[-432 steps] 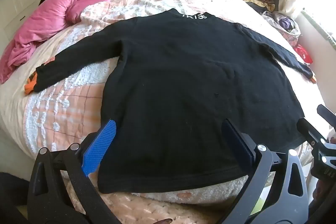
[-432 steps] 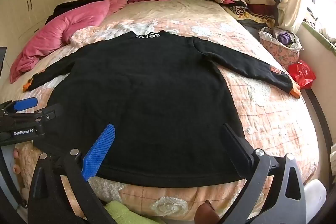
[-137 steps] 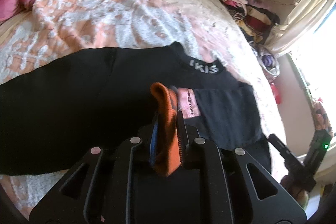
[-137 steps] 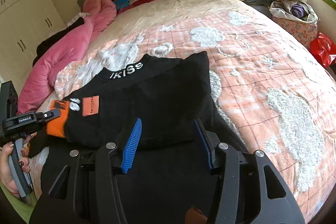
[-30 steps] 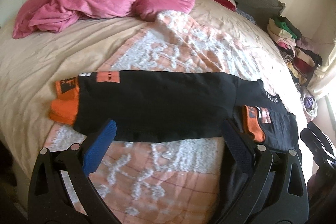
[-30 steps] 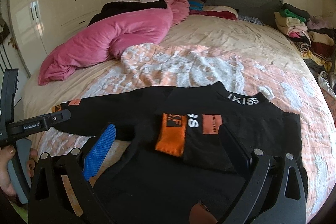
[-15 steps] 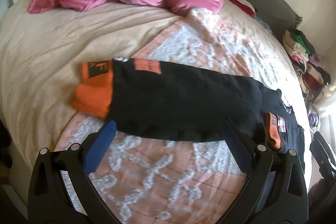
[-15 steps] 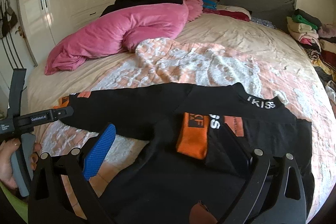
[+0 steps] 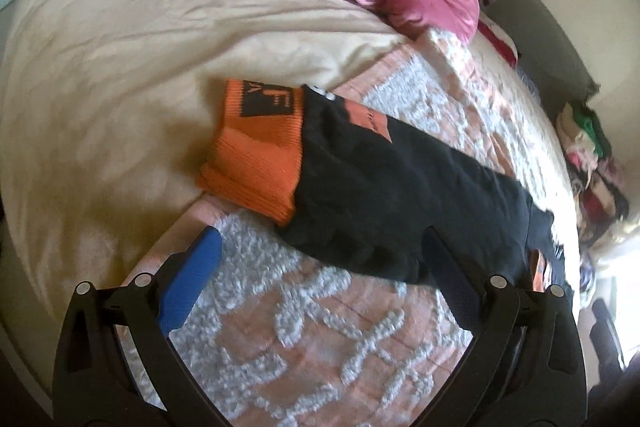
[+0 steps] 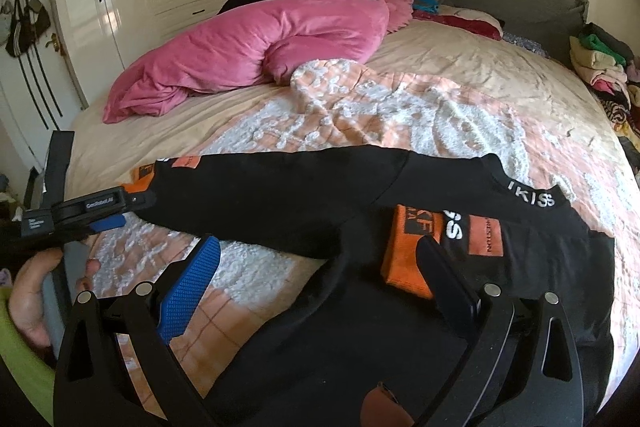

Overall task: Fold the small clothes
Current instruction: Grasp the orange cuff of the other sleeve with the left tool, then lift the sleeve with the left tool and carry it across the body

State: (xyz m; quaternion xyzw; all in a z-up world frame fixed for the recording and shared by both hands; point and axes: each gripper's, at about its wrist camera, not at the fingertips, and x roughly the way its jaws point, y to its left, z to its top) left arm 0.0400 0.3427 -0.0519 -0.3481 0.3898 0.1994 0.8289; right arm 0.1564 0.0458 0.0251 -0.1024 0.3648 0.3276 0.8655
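Over the bed (image 9: 120, 39), my left tool (image 9: 316, 259) hangs spread near the cuff (image 9: 256, 163). I would pinch that cuff squarely, then carry the sleeve (image 10: 280, 195) flat across; my right tool (image 10: 320, 267) is spread too.

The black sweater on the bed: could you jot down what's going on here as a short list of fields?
garment: black sweater, orange cuffs
right sleeve: folded across the chest, cuff below the collar
left sleeve: stretched out flat, cuff at the blanket edge
left hand-held gripper: open, just short of the left cuff
right hand-held gripper: open, above the body
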